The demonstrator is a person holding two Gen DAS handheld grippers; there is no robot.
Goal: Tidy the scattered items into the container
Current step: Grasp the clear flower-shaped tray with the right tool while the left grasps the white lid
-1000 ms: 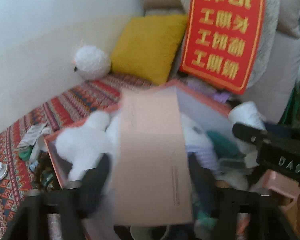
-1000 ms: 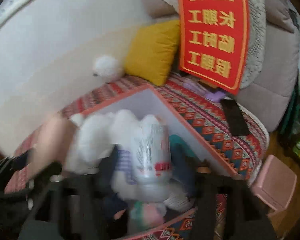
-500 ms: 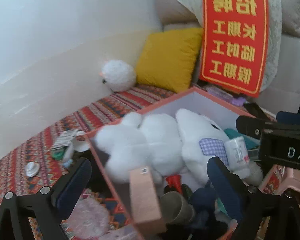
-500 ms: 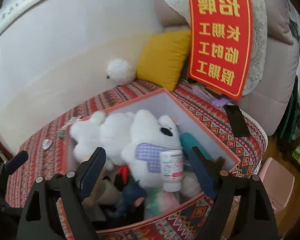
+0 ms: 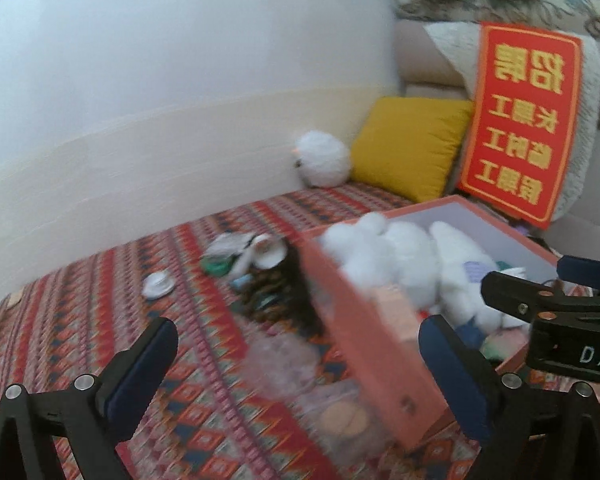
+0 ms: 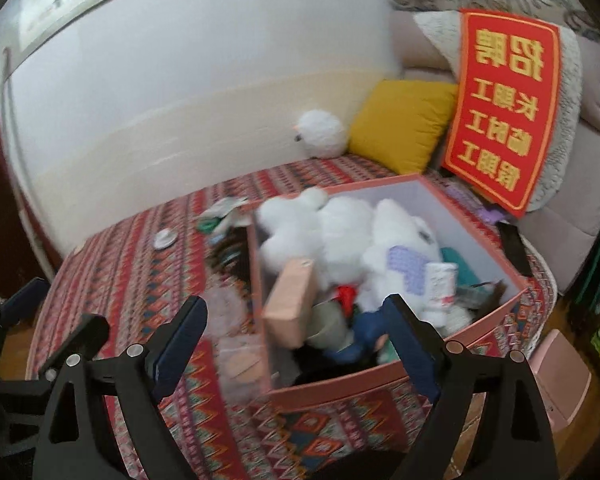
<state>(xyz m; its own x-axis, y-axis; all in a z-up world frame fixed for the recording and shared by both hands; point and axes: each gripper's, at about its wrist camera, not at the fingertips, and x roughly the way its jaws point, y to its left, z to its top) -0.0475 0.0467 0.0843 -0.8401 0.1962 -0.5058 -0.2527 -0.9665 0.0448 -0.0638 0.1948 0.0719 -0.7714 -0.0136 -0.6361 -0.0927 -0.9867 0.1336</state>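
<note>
A pink open container (image 6: 340, 390) sits on the patterned bedspread, holding a big white plush toy (image 6: 340, 232), a pink carton (image 6: 292, 304) leaning at its left wall, a white bottle (image 6: 440, 284) and other small things. My right gripper (image 6: 296, 340) hovers open and empty above the container's near corner. My left gripper (image 5: 296, 360) is open and empty over the spread by the container's left wall (image 5: 364, 332). Left of the container lie a clear plastic bag (image 5: 288, 364), a dark wig-like bundle (image 5: 296, 292), a white cup (image 5: 268, 254), a green item (image 5: 216, 266) and a white lid (image 5: 158, 284).
A yellow cushion (image 6: 400, 128), a red sign (image 6: 500, 112) and a round white plush (image 6: 320, 134) stand at the back by the wall. A black flat device (image 6: 514, 248) lies right of the container. A pink stool (image 6: 560, 380) sits past the bed's right edge.
The left gripper let go of the pink carton and the right gripper let go of the white bottle; both now lie in the container. Both grippers drew back, the left swinging leftward.
</note>
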